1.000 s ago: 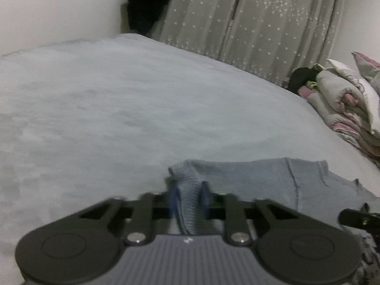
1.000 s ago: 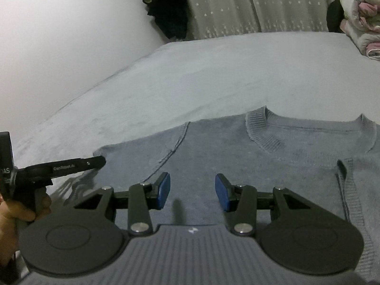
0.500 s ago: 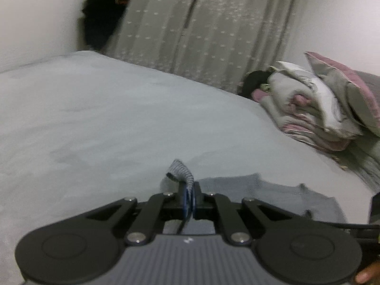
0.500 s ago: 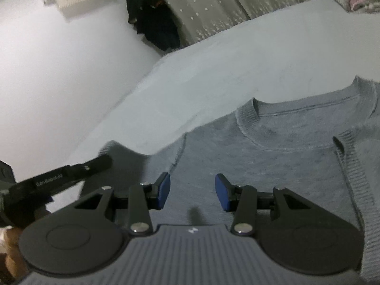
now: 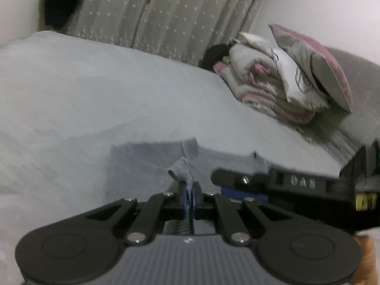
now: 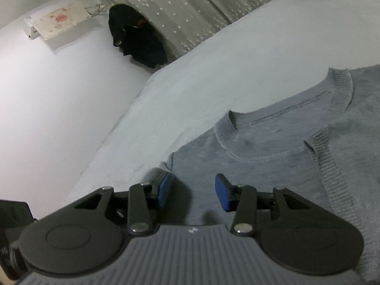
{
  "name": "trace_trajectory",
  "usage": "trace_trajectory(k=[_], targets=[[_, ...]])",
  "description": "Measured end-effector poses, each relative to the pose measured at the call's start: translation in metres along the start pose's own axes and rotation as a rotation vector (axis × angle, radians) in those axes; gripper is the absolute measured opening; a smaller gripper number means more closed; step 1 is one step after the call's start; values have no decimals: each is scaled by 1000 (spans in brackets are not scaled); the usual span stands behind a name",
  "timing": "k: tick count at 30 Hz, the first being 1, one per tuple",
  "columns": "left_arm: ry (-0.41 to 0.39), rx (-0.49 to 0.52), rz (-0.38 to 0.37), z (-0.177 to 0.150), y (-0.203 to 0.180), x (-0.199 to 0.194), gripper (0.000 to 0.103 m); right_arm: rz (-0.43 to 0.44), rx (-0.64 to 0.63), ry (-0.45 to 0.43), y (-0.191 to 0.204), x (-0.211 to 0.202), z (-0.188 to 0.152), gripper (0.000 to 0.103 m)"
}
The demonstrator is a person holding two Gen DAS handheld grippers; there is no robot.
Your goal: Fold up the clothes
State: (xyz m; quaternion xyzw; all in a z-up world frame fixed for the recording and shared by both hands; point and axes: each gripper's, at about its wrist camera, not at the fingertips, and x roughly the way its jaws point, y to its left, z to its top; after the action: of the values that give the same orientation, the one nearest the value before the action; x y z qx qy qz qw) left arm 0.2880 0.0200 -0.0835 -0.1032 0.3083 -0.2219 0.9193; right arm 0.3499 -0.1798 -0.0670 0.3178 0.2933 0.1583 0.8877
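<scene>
A grey knit sweater (image 6: 280,147) lies flat on the pale bed (image 6: 213,71), collar toward the curtains. My left gripper (image 5: 189,199) is shut on the ribbed cuff of its sleeve (image 5: 184,173), which sticks up between the blue pads above the sweater's body (image 5: 142,161). The right gripper (image 6: 193,193) is open just over the sweater's left shoulder area, nothing between its fingers. In the left wrist view the right gripper (image 5: 239,187) reaches in from the right, close beside my left one.
A pile of folded bedding and pillows (image 5: 285,78) sits at the bed's far right. Dotted grey curtains (image 5: 166,16) hang behind the bed. Dark clothing (image 6: 137,38) hangs by the white wall (image 6: 59,90) along the bed's left edge.
The left gripper closed on the sleeve cuff, lifted it and carried it rightward over the sweater's body. The right gripper, still open, moved left toward the shoulder edge.
</scene>
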Motion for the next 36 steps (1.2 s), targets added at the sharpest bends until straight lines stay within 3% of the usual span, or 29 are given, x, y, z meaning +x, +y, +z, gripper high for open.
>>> trace_trajectory(k=[3,5,7,8,18,24,25,27,29,36], targets=[[42,40,26,-7,-5,10,7,-4,1,12,-1,2,-1,47],[44,90,53,-9,-10,6,15,-10,-11,24,-1,4,-1,47],[24,146,61,-8,-12,-5,39,-15,-23,34,0,5,-2,47],[18,171,66,-8,-13,-10,42,-16,-28,39,0,6,-3,47],[113,443,36,-44,-7,-53,45,-55,-116,103,13,13,-13,47],[100,432,-29,-56,10,-58,41,-85,-194,111,20,21,-19,47],[97,431,-38,-57,10,-58,36,-88,-205,111,21,23,-19,45],[95,453,-61,-59,6,-59,29,-94,-227,110,23,25,-21,31],[93,477,-84,-61,3,-60,28,-104,-240,111,24,27,-23,22],[123,516,-148,-66,10,-66,30,-102,-202,110,18,28,-22,14]])
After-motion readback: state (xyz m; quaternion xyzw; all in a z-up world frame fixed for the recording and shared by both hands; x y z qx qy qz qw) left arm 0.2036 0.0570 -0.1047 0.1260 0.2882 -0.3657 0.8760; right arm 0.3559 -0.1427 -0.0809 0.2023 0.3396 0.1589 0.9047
